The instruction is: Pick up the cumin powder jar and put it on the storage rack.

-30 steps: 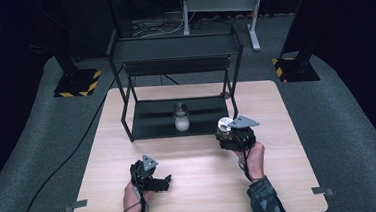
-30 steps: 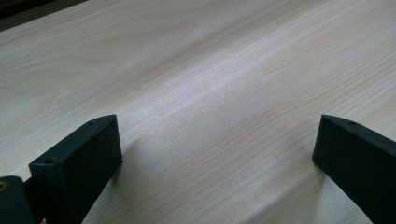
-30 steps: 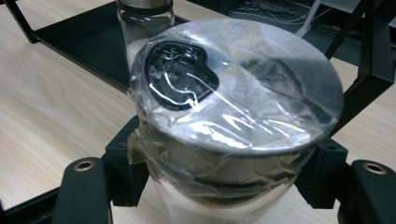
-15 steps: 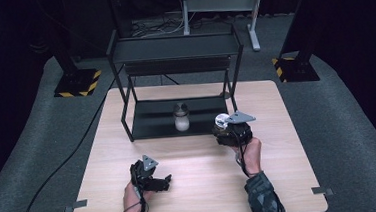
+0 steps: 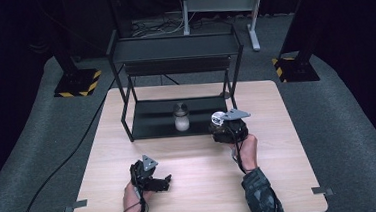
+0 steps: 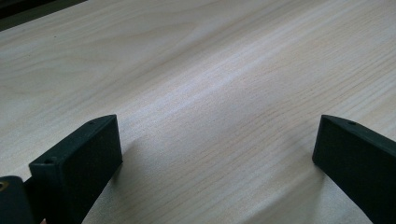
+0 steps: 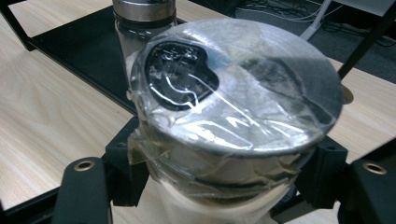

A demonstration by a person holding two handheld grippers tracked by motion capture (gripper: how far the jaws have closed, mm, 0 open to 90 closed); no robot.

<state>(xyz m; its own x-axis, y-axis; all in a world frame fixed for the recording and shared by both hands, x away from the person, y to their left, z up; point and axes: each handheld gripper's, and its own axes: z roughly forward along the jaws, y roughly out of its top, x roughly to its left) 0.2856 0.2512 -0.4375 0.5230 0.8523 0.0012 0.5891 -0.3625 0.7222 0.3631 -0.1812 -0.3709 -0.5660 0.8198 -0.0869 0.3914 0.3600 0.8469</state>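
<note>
My right gripper (image 5: 226, 128) is shut on a jar (image 7: 233, 98) whose silver lid is wrapped in clear tape. The jaws clamp its body just below the lid. It hovers by the front right corner of the black rack (image 5: 172, 52). A second jar (image 5: 181, 117), silver-lidded with white contents, stands on the rack's bottom shelf (image 5: 147, 121). That second jar (image 7: 142, 18) rises just behind the held one in the right gripper view. Near the table's front left, my left gripper (image 5: 164, 182) rests open over bare wood (image 6: 215, 93), nothing between its jaws.
The rack has a top shelf (image 5: 172, 46) and thin black legs (image 5: 234, 77) beside the held jar. The light wooden table (image 5: 281, 179) stands on grey carpet. Black stands with yellow-striped feet (image 5: 79, 83) are off the table at the back.
My right gripper has carried the taped jar a little left and forward, closer to the rack's front right corner. The left gripper has not moved.
</note>
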